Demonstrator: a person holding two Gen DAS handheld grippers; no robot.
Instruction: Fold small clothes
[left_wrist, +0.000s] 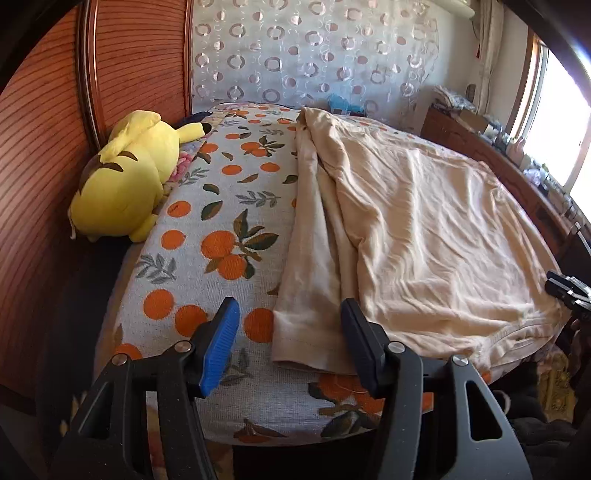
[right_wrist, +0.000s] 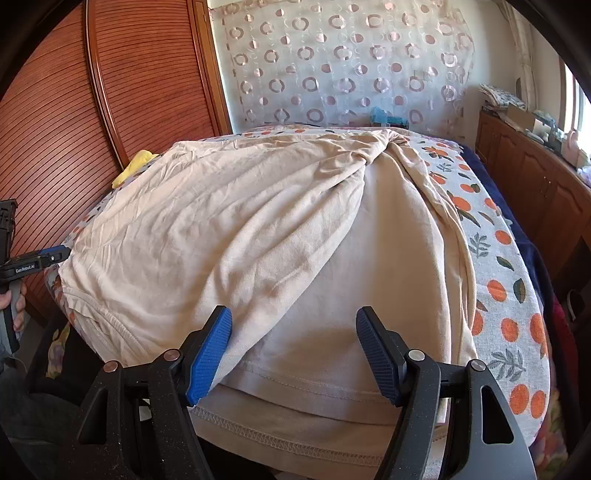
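Observation:
A cream cloth garment (left_wrist: 417, 229) lies rumpled on the orange-print bed cover (left_wrist: 207, 229). My left gripper (left_wrist: 291, 343) is open and empty, hovering over the garment's near left corner, a sleeve end. In the right wrist view the same garment (right_wrist: 280, 236) fills the bed, one side folded over the other, its stitched hem nearest me. My right gripper (right_wrist: 295, 354) is open and empty just above the hem. The left gripper (right_wrist: 37, 262) shows at the far left edge there, and the right gripper (left_wrist: 569, 291) shows at the right edge of the left wrist view.
A yellow plush toy (left_wrist: 125, 181) lies at the bed's left side against a wooden slatted wall (left_wrist: 48, 155). A wooden cabinet (right_wrist: 532, 177) with clutter stands along the right under a window. A patterned curtain (right_wrist: 343, 70) hangs behind the bed.

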